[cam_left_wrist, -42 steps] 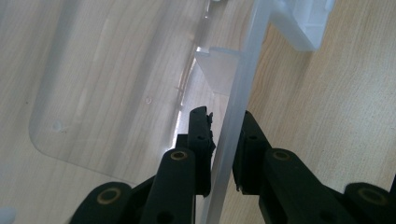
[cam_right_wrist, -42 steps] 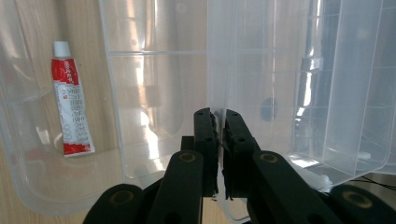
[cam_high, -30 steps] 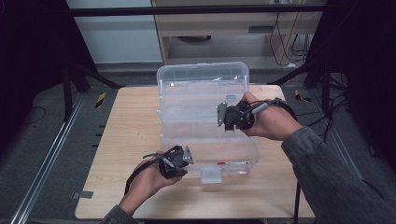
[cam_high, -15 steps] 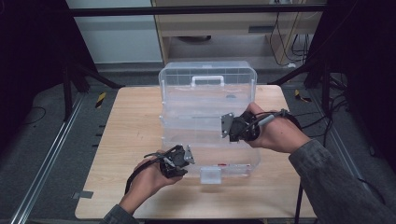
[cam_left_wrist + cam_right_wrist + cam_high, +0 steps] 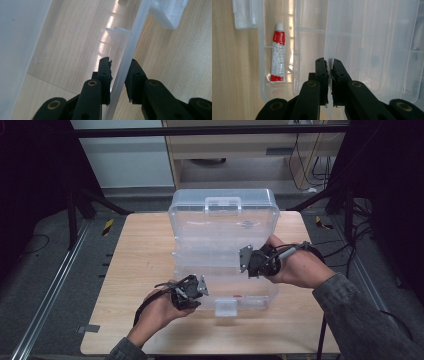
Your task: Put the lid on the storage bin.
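A clear plastic organiser box (image 5: 250, 295) lies on the wooden table, its lid (image 5: 225, 227) raised on a slant with the handle (image 5: 223, 202) at the far edge. My right gripper (image 5: 250, 261) (image 5: 329, 61) is shut on the lid's right edge. My left gripper (image 5: 194, 289) (image 5: 118, 62) is at the box's near left corner, one jaw on each side of the box wall (image 5: 125, 52), pinching it. A red and white tube (image 5: 278, 52) lies in a compartment inside the box.
The box's front latch (image 5: 225, 307) sticks out toward the table's near edge. Bare wood (image 5: 135, 255) lies left of the box. A cabinet (image 5: 240, 155) stands behind the table, and dark frame legs (image 5: 75, 205) flank it.
The right gripper has come toward the person and downward with the lid in it, so the lid tilts further over the box. The left gripper has stayed at the box's corner.
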`<state>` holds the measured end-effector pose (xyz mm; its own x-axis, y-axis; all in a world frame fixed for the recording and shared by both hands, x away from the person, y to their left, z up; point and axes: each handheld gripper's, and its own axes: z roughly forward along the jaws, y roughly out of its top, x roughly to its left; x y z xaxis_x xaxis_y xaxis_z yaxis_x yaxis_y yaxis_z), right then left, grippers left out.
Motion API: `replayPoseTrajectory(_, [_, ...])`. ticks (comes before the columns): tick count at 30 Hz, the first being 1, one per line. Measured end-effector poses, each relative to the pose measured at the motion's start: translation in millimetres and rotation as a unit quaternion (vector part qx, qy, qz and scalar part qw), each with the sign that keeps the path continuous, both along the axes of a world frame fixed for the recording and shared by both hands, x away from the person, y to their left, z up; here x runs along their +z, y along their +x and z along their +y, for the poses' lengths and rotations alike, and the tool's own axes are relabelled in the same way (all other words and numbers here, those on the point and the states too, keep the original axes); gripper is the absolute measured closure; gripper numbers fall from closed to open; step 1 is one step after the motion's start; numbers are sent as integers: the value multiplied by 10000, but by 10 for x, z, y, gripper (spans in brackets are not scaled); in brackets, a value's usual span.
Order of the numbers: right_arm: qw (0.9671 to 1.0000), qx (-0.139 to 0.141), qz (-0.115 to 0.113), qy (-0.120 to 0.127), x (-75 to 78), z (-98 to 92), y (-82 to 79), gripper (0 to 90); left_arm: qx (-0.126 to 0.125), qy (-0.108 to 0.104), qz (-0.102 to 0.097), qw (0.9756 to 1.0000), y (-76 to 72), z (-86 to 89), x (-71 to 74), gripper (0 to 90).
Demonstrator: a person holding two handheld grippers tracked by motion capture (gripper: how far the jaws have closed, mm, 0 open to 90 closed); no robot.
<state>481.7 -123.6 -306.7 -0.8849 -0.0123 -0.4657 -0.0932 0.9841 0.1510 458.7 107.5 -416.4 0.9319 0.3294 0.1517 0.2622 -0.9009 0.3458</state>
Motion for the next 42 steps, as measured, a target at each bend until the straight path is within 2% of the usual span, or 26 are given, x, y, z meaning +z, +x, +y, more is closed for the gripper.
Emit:
replayPoseTrajectory(1, [10000, 22, 4, 4, -4, -4, -2, 849, -252, 76, -85, 9996, 40, 3, 12, 752])
replayPoseTrajectory(2, [10000, 27, 16, 0, -10, -8, -9, 849, -10, -6, 7, 10000, 2, 1, -1, 752])
replayPoseTrajectory(6, [10000, 20, 21, 37, -30, -27, -23, 845, 70, -41, 37, 10000, -12, 2, -5, 753])
replayPoseTrajectory(7, [10000, 16, 40, 43, -34, -31, -28, 847, 52, -37, 33, 10000, -10, 3, -5, 753])
replayPoseTrajectory(8, [10000, 23, 78, 41, -38, -32, -36, 847, -266, 67, -82, 9996, 40, 5, 11, 753])
replayPoseTrajectory(13, [9999, 29, 112, 97, -47, -54, -38, 841, -253, 40, -56, 9997, 35, 9, 7, 752])
replayPoseTrajectory(19, [9998, 32, 143, 96, -36, -56, -21, 840, -348, 41, -180, 9992, 20, 30, 8, 747])
replayPoseTrajectory(20, [9998, 38, 145, 88, -33, -58, -21, 838, -348, 21, -219, 9992, 15, 45, 21, 691])
replayPoseTrajectory(21, [9998, 38, 145, 88, -33, -58, -21, 838, -297, -92, -237, 9992, 8, 68, 41, 691])
replayPoseTrajectory(23, [9999, 37, 149, 78, -27, -65, -16, 836, -251, -321, -289, 9988, -7, 127, 121, 598])
replayPoseTrajectory(24, [9999, 37, 149, 78, -27, -65, -16, 836, -225, -472, -291, 9982, -25, 156, 162, 598])
replayPoseTrajectory(26, [9999, 32, 144, 80, -27, -67, -18, 835, -251, -715, -249, 9968, -63, 213, 241, 530])
replayPoseTrajectory(29, [9999, 45, 112, 92, -31, -73, -21, 829, -215, -984, -324, 9944, -145, 277, 323, 479])
replayPoseTrajectory(33, [9999, 48, 99, 117, -36, -82, -29, 826, -77, -1461, -388, 9885, -220, 383, 475, 441])
replayPoseTrajectory(34, [9999, 48, 99, 117, -36, -82, -29, 826, -77, -1461, -388, 9885, -220, 383, 475, 434])
replayPoseTrajectory(35, [9999, 29, 82, 131, -41, -85, -35, 825, -46, -1586, -443, 9863, -233, 404, 532, 421])
replayPoseTrajectory(36, [9999, 29, 82, 131, -41, -85, -35, 825, -46, -1586, -443, 9863, -233, 404, 532, 398])
replayPoseTrajectory(38, [9999, 38, 75, 143, -44, -90, -38, 823, -22, -1709, -414, 9844, -239, 427, 586, 394])
replayPoseTrajectory(39, [9999, 38, 75, 143, -44, -90, -38, 823, -7, -1824, -366, 9825, -240, 442, 608, 394])
replayPoseTrajectory(41, [9999, 47, 72, 143, -45, -96, -37, 821, -3, -2103, -254, 9773, -234, 488, 656, 426])
replayPoseTrajectory(42, [9999, 46, 67, 145, -45, -98, -38, 821, 58, -2162, -275, 9760, -235, 509, 681, 446])
